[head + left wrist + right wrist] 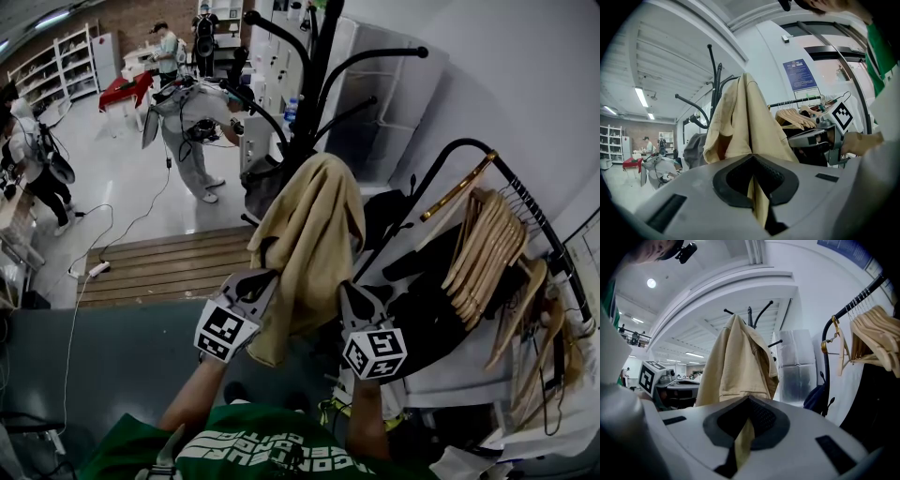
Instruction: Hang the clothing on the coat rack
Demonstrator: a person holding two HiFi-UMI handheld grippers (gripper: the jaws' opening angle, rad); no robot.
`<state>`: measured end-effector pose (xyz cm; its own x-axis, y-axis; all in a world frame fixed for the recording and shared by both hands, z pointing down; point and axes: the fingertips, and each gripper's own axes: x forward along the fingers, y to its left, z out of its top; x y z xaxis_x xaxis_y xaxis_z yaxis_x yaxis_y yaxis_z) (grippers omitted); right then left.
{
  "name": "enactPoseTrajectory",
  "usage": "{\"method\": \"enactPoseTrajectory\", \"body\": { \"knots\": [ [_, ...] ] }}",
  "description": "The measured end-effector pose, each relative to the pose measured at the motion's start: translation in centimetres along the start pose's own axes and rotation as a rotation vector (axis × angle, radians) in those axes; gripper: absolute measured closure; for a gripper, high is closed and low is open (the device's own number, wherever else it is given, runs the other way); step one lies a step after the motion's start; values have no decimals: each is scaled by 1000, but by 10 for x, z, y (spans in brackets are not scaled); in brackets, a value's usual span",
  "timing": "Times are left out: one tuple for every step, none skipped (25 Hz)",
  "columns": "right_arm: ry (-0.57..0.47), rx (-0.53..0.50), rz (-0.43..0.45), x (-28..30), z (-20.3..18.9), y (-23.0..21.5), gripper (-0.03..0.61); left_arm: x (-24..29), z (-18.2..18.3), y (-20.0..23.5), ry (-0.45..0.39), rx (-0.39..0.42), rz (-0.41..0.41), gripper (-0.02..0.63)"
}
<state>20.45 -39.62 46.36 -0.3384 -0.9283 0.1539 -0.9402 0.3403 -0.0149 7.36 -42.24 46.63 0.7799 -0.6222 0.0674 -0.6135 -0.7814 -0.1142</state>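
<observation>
1. Left claw (pixel 754 190): clenched on a fold of the tan garment (pixel 746 122), with the cloth running straight up out of the pads. Right claw (pixel 742 434): clenched the same way on a strip of the same garment. In the head view they flank its lower end, one at each edge.
2. Garment position: it falls in a long drape from the upper part of the black coat rack (pixel 317 89). Its top is bunched against the pole among the curved hooks (pixel 384 56), and its lower end is in the two claws.
3. Step in hand, as I judge it: seat the garment on a hook and let go.
   - Confirm that a fold of cloth sits over a hook tip before loosening anything.
   - Ease both claws toward the rack so the weight passes to the hook and the cloth goes slack.
   - Release one claw first, watch for sliding, then release the other.
   - Avoid pulling back toward the body, which could drag the cloth off the hook or tip the rack.
4. Nearby: a clothes rail (pixel 525 192) loaded with wooden hangers (pixel 483 248) stands just right of the rack. The right claw needs to stay clear of it when backing away.
5. Hidden or unclear:
   - The cloth covers its own point of support in all three views. It is probably over a hook, but it could be only leaning on the pole.
   - The rack's base is behind the garment.
   - I cannot tell whether each claw holds hem, sleeve or front panel.
   - The dark items under the rail are too dim to identify.
</observation>
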Motion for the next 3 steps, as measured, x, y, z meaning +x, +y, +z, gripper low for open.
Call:
{"method": "enactPoseTrajectory", "body": {
  "knots": [
    [1, 0, 0, 0, 0, 0, 569, 0, 0, 0, 1, 1, 0, 609],
    [1, -1, 0, 1, 0, 0, 571, 1, -1, 0, 3, 2, 0, 609],
    [2, -1, 0, 1, -1, 0, 569, 1, -1, 1, 4, 3, -1, 609]
  ]
}}
